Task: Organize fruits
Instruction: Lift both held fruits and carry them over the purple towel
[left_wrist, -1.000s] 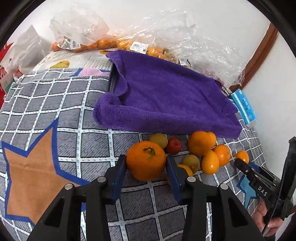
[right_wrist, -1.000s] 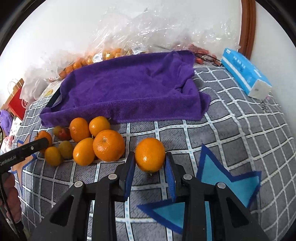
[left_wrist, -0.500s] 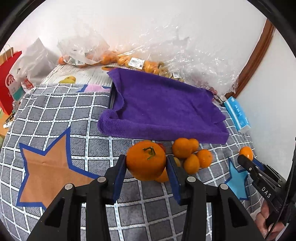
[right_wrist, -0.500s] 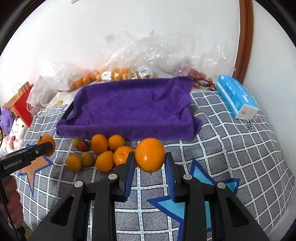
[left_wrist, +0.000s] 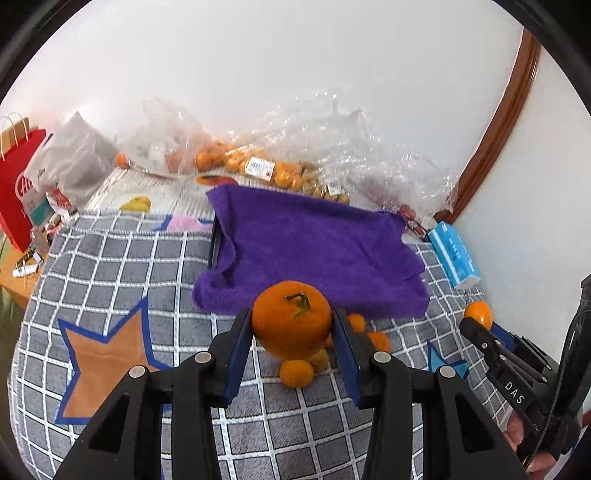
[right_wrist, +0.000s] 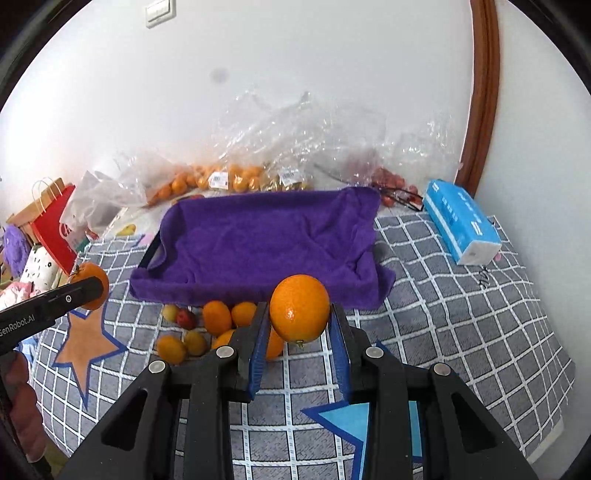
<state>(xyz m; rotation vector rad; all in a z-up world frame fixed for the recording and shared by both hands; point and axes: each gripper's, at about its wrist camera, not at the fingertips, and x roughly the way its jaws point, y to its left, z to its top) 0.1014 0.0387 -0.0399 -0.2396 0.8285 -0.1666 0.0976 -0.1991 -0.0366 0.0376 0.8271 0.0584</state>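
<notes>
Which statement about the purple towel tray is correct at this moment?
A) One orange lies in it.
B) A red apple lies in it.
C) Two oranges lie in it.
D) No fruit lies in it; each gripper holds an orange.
D: the purple towel tray shows only bare cloth, while the left gripper clamps an orange and the right gripper clamps another orange.

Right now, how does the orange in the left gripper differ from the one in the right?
The left gripper's orange shows a green stem on top; the right gripper's orange shows smooth peel, with a small nub underneath. The left one looks darker and squatter, the right one lighter and rounder. Both are clamped between blue pads, lifted above the loose fruit.
</notes>
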